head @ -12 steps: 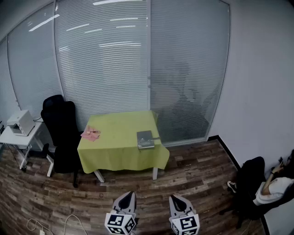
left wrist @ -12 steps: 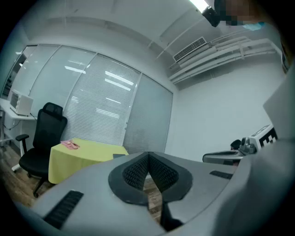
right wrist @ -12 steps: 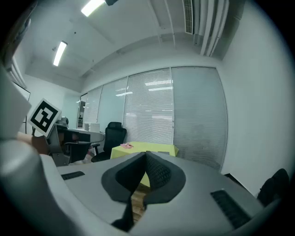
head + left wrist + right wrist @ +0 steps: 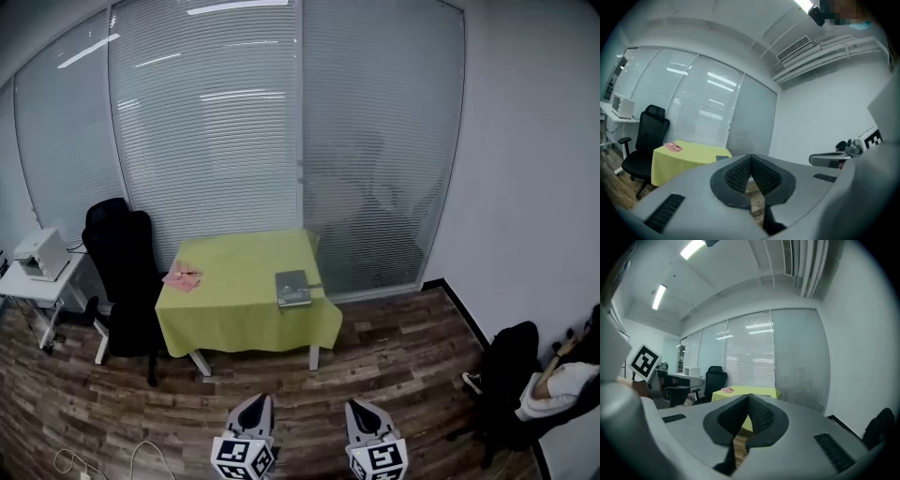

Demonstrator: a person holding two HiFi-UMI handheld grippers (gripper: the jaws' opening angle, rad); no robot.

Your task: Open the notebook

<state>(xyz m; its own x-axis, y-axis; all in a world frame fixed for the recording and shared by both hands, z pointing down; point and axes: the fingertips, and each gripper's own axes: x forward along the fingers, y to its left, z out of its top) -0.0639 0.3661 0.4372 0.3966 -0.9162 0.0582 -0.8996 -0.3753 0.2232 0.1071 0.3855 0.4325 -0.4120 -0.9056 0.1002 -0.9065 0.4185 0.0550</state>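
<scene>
Head view: the notebook [image 4: 293,288] lies shut at the right front of the yellow-green surface [image 4: 234,272], well apart from the left tongs [image 4: 253,401] and right tongs [image 4: 359,405].
Left gripper view: left tongs pressed together, empty.
Right gripper view: right tongs pressed together, empty.

Office, blinded glass partition [image 4: 206,122], desk chair [image 4: 119,267], printer [image 4: 41,253]

- The table [image 4: 225,305] with its yellow-green cloth now sits slightly further left and lower in the head view.
- The notebook [image 4: 292,288] on the table, the black chair [image 4: 120,272] beside the table and the printer [image 4: 39,253] beyond the chair drift with it.
- The blinds [image 4: 206,122] behind the table slide left too.
</scene>
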